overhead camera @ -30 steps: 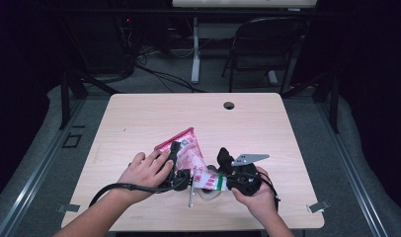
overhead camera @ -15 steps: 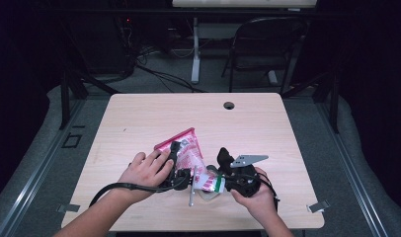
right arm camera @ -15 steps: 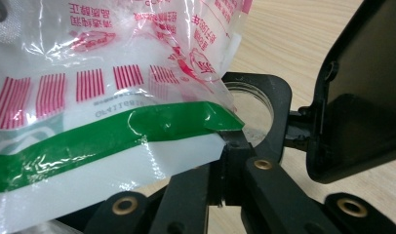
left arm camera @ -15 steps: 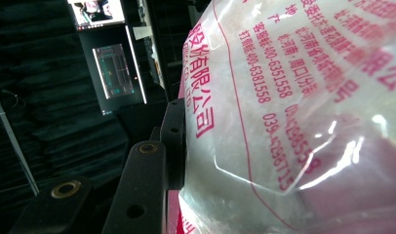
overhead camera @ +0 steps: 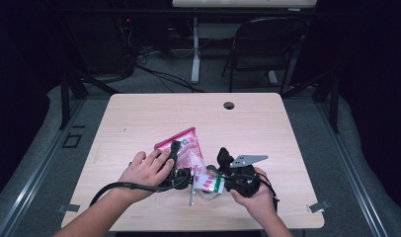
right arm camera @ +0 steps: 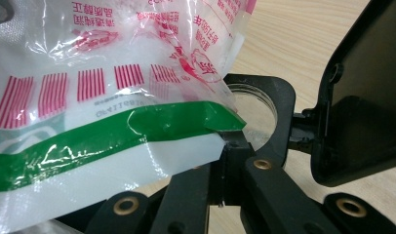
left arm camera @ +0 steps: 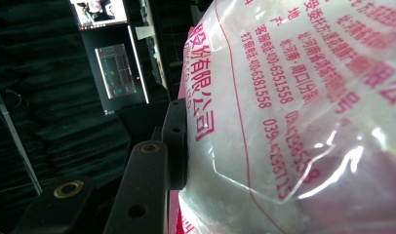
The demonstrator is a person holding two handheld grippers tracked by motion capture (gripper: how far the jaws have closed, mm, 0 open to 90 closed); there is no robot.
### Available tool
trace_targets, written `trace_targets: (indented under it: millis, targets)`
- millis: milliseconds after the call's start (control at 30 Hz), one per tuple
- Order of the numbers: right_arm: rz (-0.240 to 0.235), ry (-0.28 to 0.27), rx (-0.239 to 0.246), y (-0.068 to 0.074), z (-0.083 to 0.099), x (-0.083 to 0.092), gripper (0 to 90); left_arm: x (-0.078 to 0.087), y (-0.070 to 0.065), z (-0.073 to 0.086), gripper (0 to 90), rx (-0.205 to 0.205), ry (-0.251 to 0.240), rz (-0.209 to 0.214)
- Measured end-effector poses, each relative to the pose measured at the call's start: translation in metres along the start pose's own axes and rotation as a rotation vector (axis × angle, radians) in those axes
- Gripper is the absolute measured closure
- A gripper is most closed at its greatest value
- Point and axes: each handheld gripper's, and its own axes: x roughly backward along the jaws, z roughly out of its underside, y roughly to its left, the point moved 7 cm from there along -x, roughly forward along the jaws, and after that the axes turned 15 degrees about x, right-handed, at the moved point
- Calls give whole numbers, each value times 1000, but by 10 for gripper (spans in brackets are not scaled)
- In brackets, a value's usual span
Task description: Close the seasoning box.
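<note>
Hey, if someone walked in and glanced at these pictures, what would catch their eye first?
Most likely the plastic bag with pink print, held just above the near middle of the wooden table between two hand-held grippers. The left gripper presses on its pink upper part, while the right gripper pinches its corner at the green stripe. Behind the table, a dark room with a folding chair recedes.

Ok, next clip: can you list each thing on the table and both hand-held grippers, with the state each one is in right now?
Plastic bag: sealed, white powder inside, held between both grippers, upper end tilted up over the table.
Left hand-held gripper: jaws part closed, one pad against the bag's side.
Right hand-held gripper: shut on the bag's green-striped end.
Table: bare wood, round hole near the far edge.
</note>
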Motion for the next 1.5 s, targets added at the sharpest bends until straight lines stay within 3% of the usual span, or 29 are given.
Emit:
trace_targets:
  millis: [1500]
  targets:
    - [17,42,22,-2,5,-1,900,1,5,-2,707,-6,-7,-22]
